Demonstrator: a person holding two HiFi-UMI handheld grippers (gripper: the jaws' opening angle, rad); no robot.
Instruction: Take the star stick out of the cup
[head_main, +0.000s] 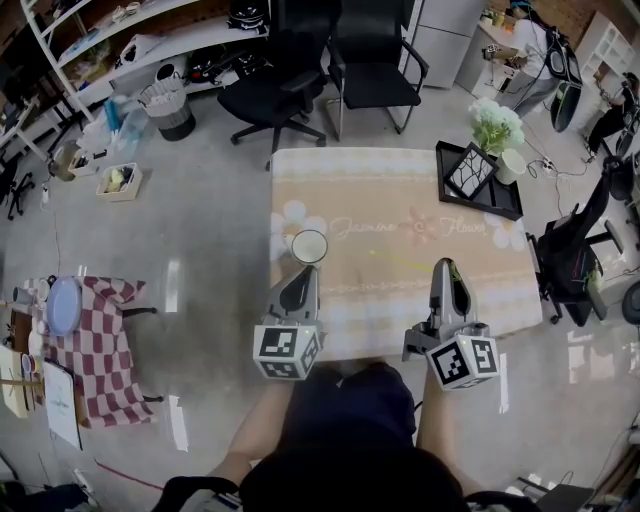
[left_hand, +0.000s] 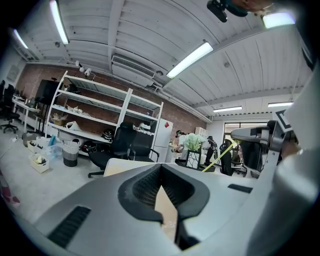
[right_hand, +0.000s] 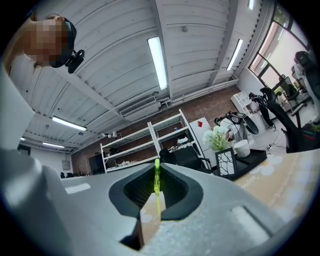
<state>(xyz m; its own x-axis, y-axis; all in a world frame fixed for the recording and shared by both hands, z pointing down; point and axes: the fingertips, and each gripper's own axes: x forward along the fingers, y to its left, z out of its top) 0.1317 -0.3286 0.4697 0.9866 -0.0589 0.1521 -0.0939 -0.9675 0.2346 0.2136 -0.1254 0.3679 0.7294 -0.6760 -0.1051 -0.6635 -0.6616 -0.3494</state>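
A white cup (head_main: 309, 246) stands upright on the left part of the table's flowered cloth (head_main: 380, 190). My left gripper (head_main: 303, 272) sits just in front of the cup, jaws together with nothing between them. My right gripper (head_main: 447, 265) is to the right, well apart from the cup, and shut on the thin yellow-green star stick (right_hand: 157, 186). The stick (head_main: 405, 263) shows faintly, slanting left from the jaws above the cloth and outside the cup. The left gripper view also catches the stick (left_hand: 218, 155) at its right. I cannot make out the star end.
A black tray (head_main: 498, 198) at the table's back right carries a plant (head_main: 496, 124), a white pot and a framed picture (head_main: 470, 171). Black office chairs (head_main: 372, 62) stand beyond the table's far edge. A small checkered-cloth table (head_main: 100, 335) is on the floor to the left.
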